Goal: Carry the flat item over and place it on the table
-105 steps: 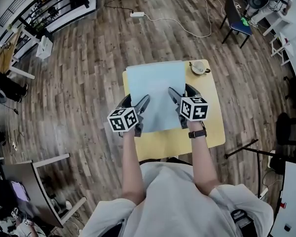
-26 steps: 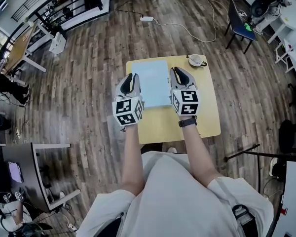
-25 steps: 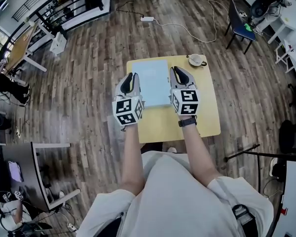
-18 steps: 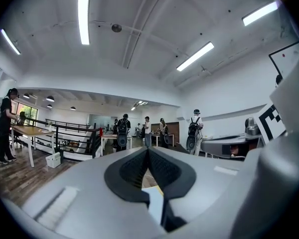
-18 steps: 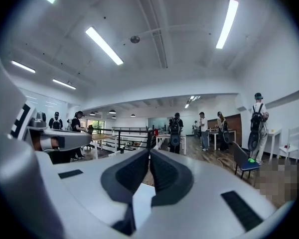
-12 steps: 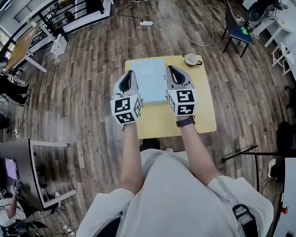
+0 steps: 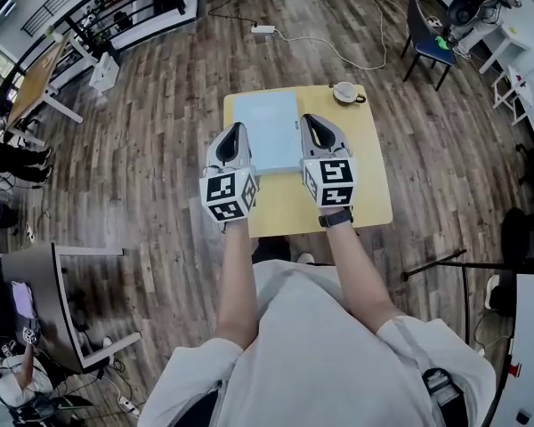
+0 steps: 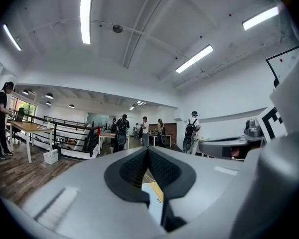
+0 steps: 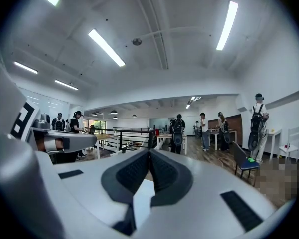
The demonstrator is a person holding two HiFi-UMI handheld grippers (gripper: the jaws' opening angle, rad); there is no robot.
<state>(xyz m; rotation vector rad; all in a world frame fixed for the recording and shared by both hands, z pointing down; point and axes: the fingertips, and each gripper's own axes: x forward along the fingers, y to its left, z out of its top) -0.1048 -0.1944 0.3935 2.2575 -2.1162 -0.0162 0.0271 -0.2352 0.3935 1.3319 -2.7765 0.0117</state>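
The flat item (image 7: 267,132) is a pale blue sheet lying flat on the yellow table (image 7: 356,185), toward its far left part. My left gripper (image 7: 234,132) hovers by the sheet's left edge, its jaws shut with nothing between them. On the other side, my right gripper (image 7: 309,123) hangs by the right edge, also shut and empty. In the left gripper view the left gripper (image 8: 148,151) points level into the room, with a sliver of the sheet (image 8: 153,205) below the pads. The right gripper (image 9: 149,152) shows the same, with the sheet (image 9: 142,198) beneath.
A cup on a saucer (image 7: 345,92) stands at the table's far right corner. Wood floor surrounds the table; a power strip (image 7: 262,28) with a cable lies beyond it, and a dark chair (image 7: 424,34) stands at the upper right. People stand at tables far off.
Earlier both grippers held the sheet over the table; now it lies on the table and both grippers stand shut beside it. Over the last second they barely moved.
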